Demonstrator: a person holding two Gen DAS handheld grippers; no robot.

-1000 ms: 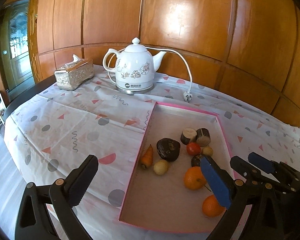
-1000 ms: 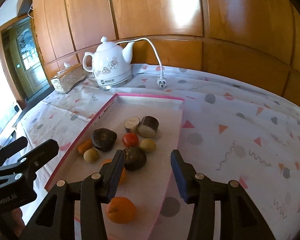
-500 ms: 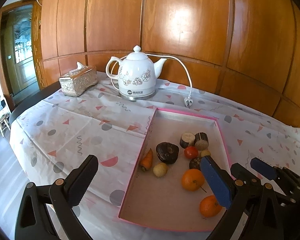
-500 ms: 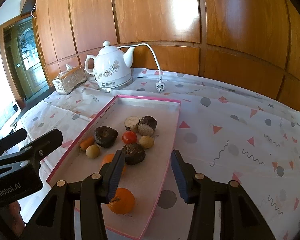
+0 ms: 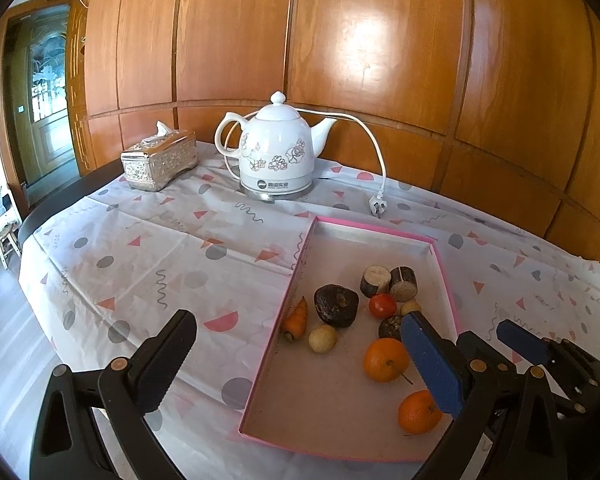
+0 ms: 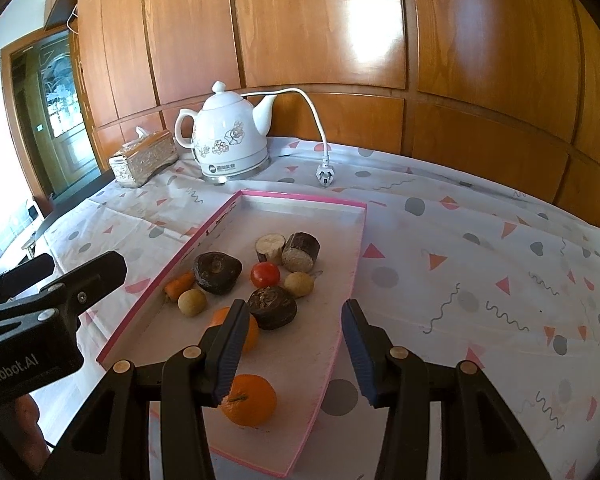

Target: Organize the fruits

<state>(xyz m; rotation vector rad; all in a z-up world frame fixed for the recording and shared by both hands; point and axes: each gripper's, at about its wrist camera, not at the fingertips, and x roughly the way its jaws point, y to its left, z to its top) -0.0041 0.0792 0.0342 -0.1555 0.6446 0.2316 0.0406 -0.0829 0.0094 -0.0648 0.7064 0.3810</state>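
A pink-rimmed tray (image 5: 296, 264) (image 6: 356, 256) on the table holds two oranges (image 5: 385, 359) (image 6: 252, 400), a red tomato (image 5: 382, 305) (image 6: 265, 274), a small carrot (image 5: 296, 322) (image 6: 178, 285), dark lumpy fruits (image 5: 336, 305) (image 6: 217, 267), pale round fruits and two cut stubs (image 6: 288, 249). My left gripper (image 5: 300, 356) is open and empty, above the tray's near left edge. My right gripper (image 6: 294, 348) is open and empty, above the tray's near right part, over the oranges; it also shows in the left wrist view (image 5: 520, 342).
A white floral electric kettle (image 5: 274, 152) (image 6: 229, 140) stands behind the tray, its cord and plug (image 5: 377, 207) lying on the patterned tablecloth. A silver tissue box (image 5: 159, 159) is at the back left. A wood-panelled wall runs behind; the table edge drops off at left.
Both grippers have risen and pulled back a little from the tray, so the fruits look lower and further off. Both stay open and empty. The fruits have not moved.
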